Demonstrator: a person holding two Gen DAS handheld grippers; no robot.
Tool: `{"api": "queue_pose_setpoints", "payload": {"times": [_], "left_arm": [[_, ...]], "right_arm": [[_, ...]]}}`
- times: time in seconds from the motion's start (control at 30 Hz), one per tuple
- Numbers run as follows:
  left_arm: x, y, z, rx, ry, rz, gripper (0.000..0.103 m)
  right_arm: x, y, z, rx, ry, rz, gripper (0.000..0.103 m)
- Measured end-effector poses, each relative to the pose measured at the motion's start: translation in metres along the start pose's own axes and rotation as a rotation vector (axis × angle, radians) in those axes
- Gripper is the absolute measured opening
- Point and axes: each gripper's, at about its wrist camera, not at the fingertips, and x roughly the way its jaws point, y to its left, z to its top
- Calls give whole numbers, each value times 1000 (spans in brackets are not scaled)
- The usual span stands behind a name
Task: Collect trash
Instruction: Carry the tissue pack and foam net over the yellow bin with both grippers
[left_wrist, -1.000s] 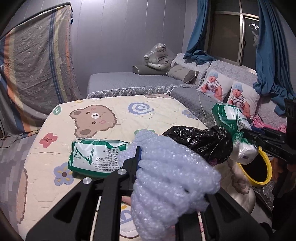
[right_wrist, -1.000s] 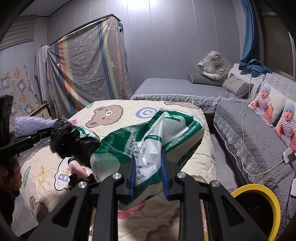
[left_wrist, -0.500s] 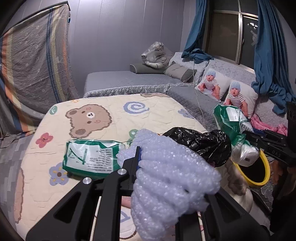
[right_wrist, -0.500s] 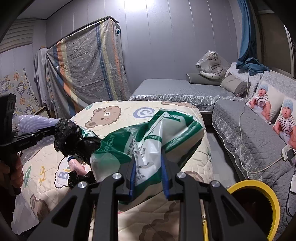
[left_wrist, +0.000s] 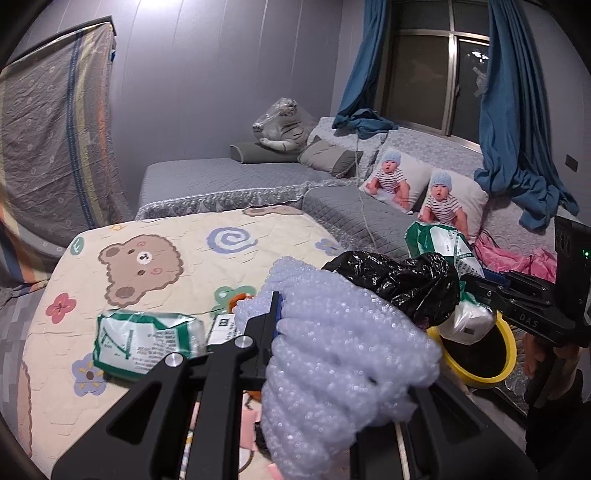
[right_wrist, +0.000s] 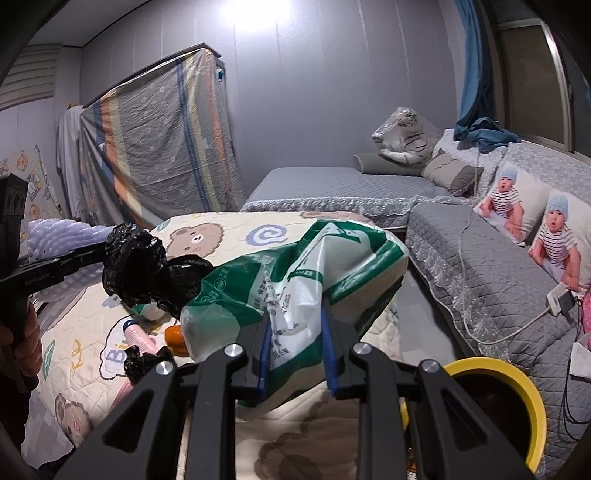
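- The left gripper (left_wrist: 332, 332) is clamped on a wad of bubble wrap (left_wrist: 343, 362), with a crumpled black bag (left_wrist: 399, 284) bunched at its far side; whether the jaws also pinch that bag I cannot tell.
- The right gripper (right_wrist: 295, 350) is clamped on a green-and-white bag (right_wrist: 295, 280), its jaws nearly together on the thin film.
- Both loads hang in the air above the right edge of the mat (left_wrist: 177, 258), close together, with the yellow-rimmed bin (right_wrist: 495, 406) on the floor just off that edge.
- Judged step: carrying both loads to the bin.
- To do it well, I would bring each load fully over the bin's mouth before letting go, one at a time, so that the puffed bags do not catch the rim or spill outside.
- The green-and-white bag's long axis runs from lower left up to its blunt far end at upper right, pointing toward the sofa (right_wrist: 480, 266).
- The bubble wrap's long axis runs along the left gripper's fingers.
- A green packet (left_wrist: 147, 339) lies near the mat's left edge, long side across, not yet collected; a small bottle (right_wrist: 138, 336) lies nearer the middle.
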Motion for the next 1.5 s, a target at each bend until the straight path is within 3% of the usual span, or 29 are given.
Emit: {"api": "queue_pose_setpoints", "payload": {"times": [0.47, 0.8, 1.2, 1.5], "left_arm": [[29, -57, 23, 55, -1, -117, 12], [58, -112, 43, 98, -4, -226, 12], [117, -195, 40, 156, 64, -345, 12], [159, -242, 22, 199, 147, -382, 12]], "right_arm": [[-34, -56, -8, 76, -49, -134, 21], [-73, -112, -28, 152, -76, -292, 21], [-108, -169, -70, 258, -52, -445, 21], [-111, -197, -104, 312, 0, -492, 21]]}}
